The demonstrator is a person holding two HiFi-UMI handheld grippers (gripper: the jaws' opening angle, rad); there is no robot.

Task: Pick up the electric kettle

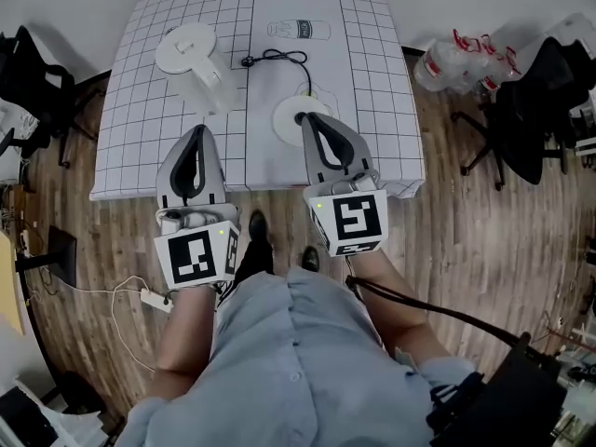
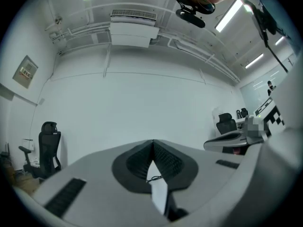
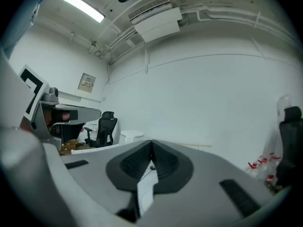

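Nearest to us, the left gripper [image 1: 197, 131] and the right gripper [image 1: 306, 117] are both held level at the near edge of the counter [image 1: 140, 147], side by side and pointing across it. In each gripper view we see the jaws pressed together along their length with nothing between them, so both are empty.

Just past the tip of the right gripper lies the round white base [image 1: 285, 125], bare, with its black cord [image 1: 279, 56] trailing away toward the middle of the counter. Further back on the left stands the electric kettle [image 1: 191, 59], white, apparently upright, off its base and well apart from both grippers. The right gripper view also catches it beyond the jaws, off to the left.

We judge that the task has not begun. Nothing is gripped or touched, and the kettle rests on the counter. All of it is left to do: open a pair of jaws, reach across to the kettle, close on it and lift it clear.
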